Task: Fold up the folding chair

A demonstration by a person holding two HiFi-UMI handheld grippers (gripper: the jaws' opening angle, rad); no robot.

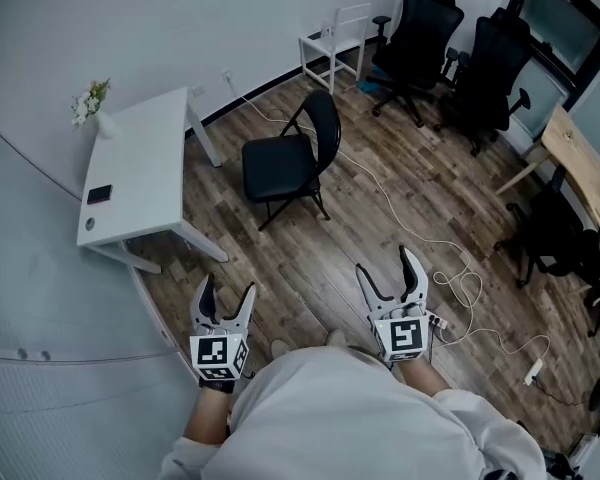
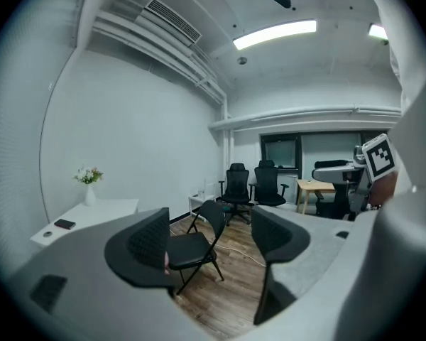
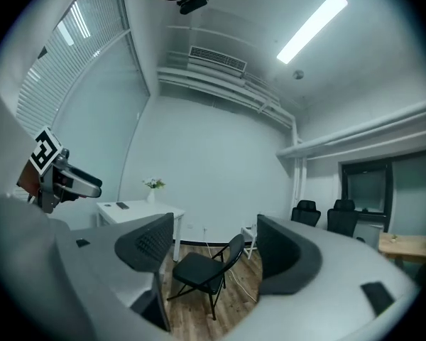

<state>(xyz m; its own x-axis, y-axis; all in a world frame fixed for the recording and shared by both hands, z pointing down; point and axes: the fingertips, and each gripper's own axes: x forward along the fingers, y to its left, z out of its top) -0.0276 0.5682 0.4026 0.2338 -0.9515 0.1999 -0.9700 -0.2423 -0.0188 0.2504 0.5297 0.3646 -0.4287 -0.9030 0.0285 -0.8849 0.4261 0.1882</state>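
My left tool and right tool are both spread, empty — ready, I reckon, for the black padded folding chair, standing unfolded on the wood floor well ahead.

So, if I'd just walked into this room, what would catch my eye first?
Probably the black folding chair, standing open in the middle of the wooden floor, just right of a white table. Nearest the camera, the left tool and right tool are held out with jaws apart and empty, well short of the chair. Black office chairs cluster at the far end.
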